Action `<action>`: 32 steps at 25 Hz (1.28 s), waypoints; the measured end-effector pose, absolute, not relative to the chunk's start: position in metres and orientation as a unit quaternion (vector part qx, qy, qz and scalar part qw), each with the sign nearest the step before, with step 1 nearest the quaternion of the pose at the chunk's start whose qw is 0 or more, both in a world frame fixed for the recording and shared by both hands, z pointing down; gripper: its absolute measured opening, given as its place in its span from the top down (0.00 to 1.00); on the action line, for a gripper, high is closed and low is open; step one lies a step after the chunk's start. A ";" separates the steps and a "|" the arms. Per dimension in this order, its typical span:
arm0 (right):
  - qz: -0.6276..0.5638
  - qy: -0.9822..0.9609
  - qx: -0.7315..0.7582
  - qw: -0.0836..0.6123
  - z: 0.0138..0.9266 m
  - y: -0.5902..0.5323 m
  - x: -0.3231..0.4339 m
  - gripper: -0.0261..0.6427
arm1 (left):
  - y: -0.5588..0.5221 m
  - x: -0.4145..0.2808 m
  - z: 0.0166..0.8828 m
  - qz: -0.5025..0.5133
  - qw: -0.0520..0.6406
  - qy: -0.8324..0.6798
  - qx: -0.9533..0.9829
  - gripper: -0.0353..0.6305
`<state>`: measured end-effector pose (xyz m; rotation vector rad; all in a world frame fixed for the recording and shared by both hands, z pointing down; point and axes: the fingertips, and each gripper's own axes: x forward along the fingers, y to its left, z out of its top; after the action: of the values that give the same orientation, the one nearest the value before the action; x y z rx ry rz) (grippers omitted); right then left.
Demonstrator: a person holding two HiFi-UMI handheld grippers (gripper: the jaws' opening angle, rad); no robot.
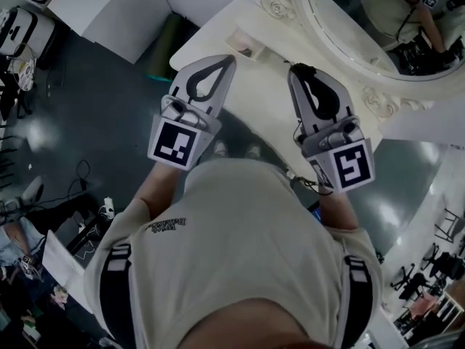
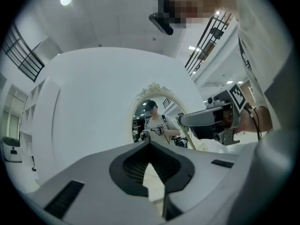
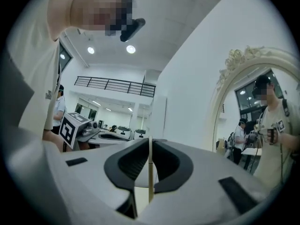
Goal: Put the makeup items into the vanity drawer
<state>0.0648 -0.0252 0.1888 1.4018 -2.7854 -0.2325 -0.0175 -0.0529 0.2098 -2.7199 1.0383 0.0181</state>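
Floor: the dark grey floor [image 1: 109,115] is spreading out to the left of the left tool and below it, leaving open room on that side. Cables and gear are lying further out.
Surface: the cream vanity surface [image 1: 265,104] is lying under and ahead of both tools. Its left corner is ending just left of the left tool's tips, and its near edge is running back under the two tools toward the person.
Mirror: the oval mirror [image 1: 363,20] in its carved frame is standing ahead and to the right of the right tool, closing off that side.
Torso: the person's torso [image 1: 240,253] is filling the space right behind both tools.
Left tool: the left tool [image 1: 231,59] is pointing level over the surface's left part. It is clenched with its tips touching, gripping nothing.
Right tool: the right tool [image 1: 293,68] is pointing level beside it, nearer the mirror. It is clenched to a thin seam and gripping nothing.
Gap: a bare strip of surface is showing between the two tools.
Task thing: a small pale thing [image 1: 245,50] is sitting on the surface just ahead of the left tool's tips, too small to tell whether it is a makeup item.
Vanity drawer: I cannot tell where it is lying, because the tools and torso are covering the surface's front.
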 end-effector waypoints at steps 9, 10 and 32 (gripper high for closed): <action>-0.029 -0.900 0.435 -0.015 0.200 0.000 0.057 0.92 | -0.026 -0.027 0.224 0.000 0.069 0.351 -0.934 0.93; -0.026 -0.901 0.433 -0.017 0.200 0.002 0.055 0.92 | -0.025 -0.028 0.224 -0.001 0.068 0.353 -0.933 0.93; 0.005 -0.904 0.428 0.009 0.229 -0.089 0.035 0.92 | -0.090 -0.055 0.234 -0.027 0.072 0.399 -0.914 0.93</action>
<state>0.0349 -0.0890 0.2285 1.3378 -2.8220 0.0162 -0.0547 -0.0902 0.2336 -2.7463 1.1988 -0.0817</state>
